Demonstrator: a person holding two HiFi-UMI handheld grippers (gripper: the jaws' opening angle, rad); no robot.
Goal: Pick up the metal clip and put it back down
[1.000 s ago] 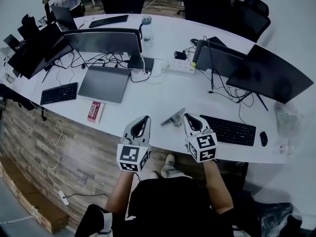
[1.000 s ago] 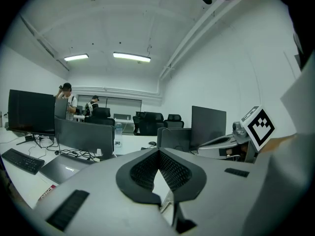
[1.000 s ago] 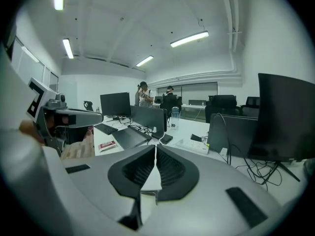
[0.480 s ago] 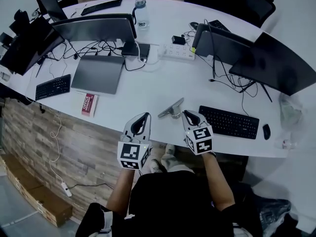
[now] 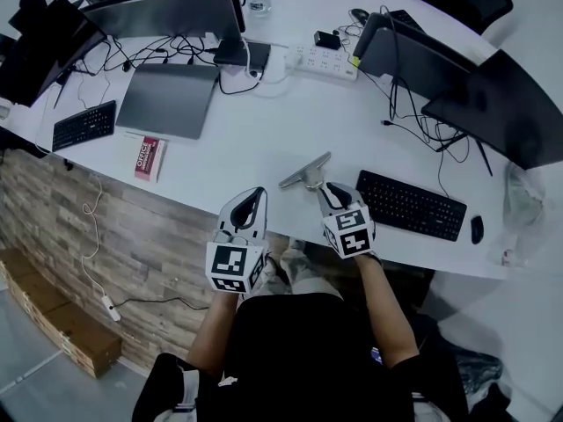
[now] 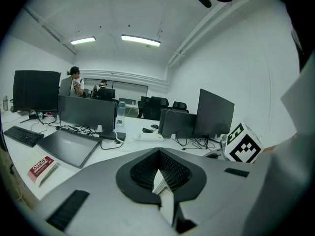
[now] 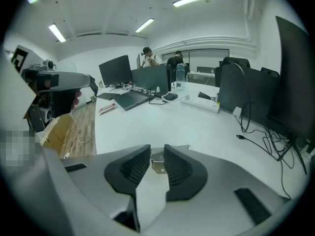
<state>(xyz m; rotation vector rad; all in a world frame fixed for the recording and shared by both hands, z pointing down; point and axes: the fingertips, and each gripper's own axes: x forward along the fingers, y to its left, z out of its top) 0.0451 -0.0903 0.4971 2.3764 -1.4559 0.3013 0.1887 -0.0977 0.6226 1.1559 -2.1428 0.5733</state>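
Closest to the person, the left gripper (image 5: pixel 258 193) hangs at the front edge of the white table (image 5: pixel 255 143), its jaws pressed together on nothing. Just beside it, the right gripper (image 5: pixel 319 186) tips down onto the tabletop. Its jaws have just been opening and stand a narrow gap apart, and the metal clip (image 5: pixel 304 172) lies flat on the table with its near end between their tips, not pinched. A black keyboard (image 5: pixel 411 205) sits near the clip on the right, with a mouse (image 5: pixel 476 229) past it. Further back lie a red booklet (image 5: pixel 147 156), a closed grey laptop (image 5: pixel 167 98) and a white power strip (image 5: pixel 323 60) — dark monitors (image 5: pixel 163 11) stand behind.
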